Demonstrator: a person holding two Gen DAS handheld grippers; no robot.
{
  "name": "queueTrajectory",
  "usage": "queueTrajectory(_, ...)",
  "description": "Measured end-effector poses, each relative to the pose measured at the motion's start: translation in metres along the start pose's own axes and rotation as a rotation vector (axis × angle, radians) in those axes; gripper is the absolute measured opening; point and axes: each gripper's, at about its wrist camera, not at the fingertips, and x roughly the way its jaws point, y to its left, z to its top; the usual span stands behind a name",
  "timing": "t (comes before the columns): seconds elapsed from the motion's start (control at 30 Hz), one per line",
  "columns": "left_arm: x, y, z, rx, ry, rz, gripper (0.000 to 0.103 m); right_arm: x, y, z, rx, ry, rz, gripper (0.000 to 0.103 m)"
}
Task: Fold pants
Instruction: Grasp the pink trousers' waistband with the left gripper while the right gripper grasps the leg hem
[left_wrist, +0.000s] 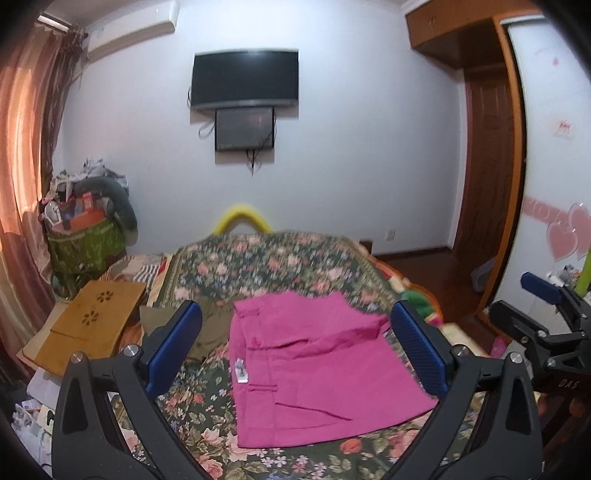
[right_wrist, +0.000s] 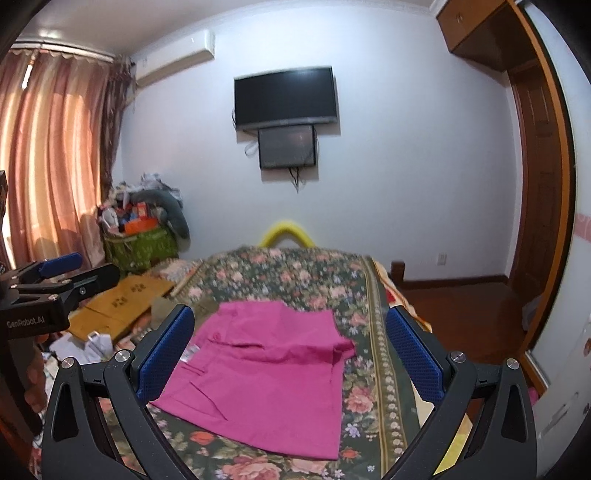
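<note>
A green patterned fabric basket (left_wrist: 86, 245) stands in the far left corner of the bedroom beside salmon-coloured curtains (right_wrist: 51, 162), heaped past its rim with an orange box (right_wrist: 142, 224), a grey stuffed bolster (left_wrist: 123, 206) and crumpled pale cloth; the rest of what it holds is too jumbled to make out.

On the bed, a pair of bright magenta cotton pants (left_wrist: 314, 373), folded into a rough rectangle with a small white label (left_wrist: 240, 371) showing at the left edge, lies flat on a dark green floral bedspread (left_wrist: 266, 266). The left gripper (left_wrist: 295, 347), black-framed with blue textured pads (left_wrist: 175, 345), hangs above the near end of the bed with its jaws spread wide and nothing between them; the pants sit in the gap between the pads, apart from both. The right gripper (right_wrist: 290, 352) is likewise released and empty-handed, its blue pads (right_wrist: 413, 356) flanking the pants from above without touching them.

Each gripper shows at the edge of the other's view. A flat tan wooden board with flower cut-outs (left_wrist: 92, 325) rests left of the bed, and a black wall-mounted television (left_wrist: 244, 79) hangs on the white far wall above a smaller dark screen (left_wrist: 244, 128).
</note>
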Motion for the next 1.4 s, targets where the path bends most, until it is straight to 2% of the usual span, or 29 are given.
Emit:
queueTrajectory(0.27, 0.096, 0.022, -0.03, 0.009, 0.223, 0.042, 0.103, 0.062, -0.025, -0.031, 0.008, 0.177, -0.03, 0.103)
queueTrajectory(0.47, 0.172, 0.042, -0.057, 0.026, 0.4, 0.062, 0.103, 0.105, -0.052, -0.044, 0.048, 0.319, -0.017, 0.103)
queueTrajectory(0.7, 0.233, 0.065, -0.079, 0.022, 0.553, 0.073, 0.103, 0.148, -0.085, -0.062, 0.14, 0.43, 0.0, 0.103)
queueTrajectory(0.8, 0.261, 0.075, -0.085, 0.012, 0.622, 0.066, 0.092, 0.164, -0.093, -0.069, 0.17, 0.464, 0.009, 0.103)
queueTrajectory(0.87, 0.279, 0.082, -0.09, -0.012, 0.66, 0.052, 0.09, 0.173, -0.096, -0.07, 0.181, 0.481, 0.023, 0.099)
queueTrajectory(0.93, 0.29, 0.088, -0.095, -0.037, 0.686, 0.045, 0.082, 0.181, -0.097, -0.07, 0.176, 0.493, 0.034, 0.091)
queueTrajectory(1.07, 0.312, 0.09, -0.103, -0.053, 0.732, 0.014, 0.072, 0.194, -0.092, -0.067, 0.102, 0.499, 0.048, 0.085)
queueTrajectory(1.17, 0.323, 0.089, -0.106, -0.052, 0.754, 0.0, 0.06, 0.206, -0.084, -0.065, 0.041, 0.504, 0.068, 0.077)
queueTrajectory(1.3, 0.333, 0.09, -0.109, -0.053, 0.777, -0.025, 0.047, 0.228, -0.081, -0.069, 0.005, 0.545, 0.085, 0.061)
queueTrajectory(1.4, 0.337, 0.093, -0.112, -0.066, 0.79, -0.049, 0.044, 0.245, -0.081, -0.071, 0.009, 0.586, 0.123, 0.048)
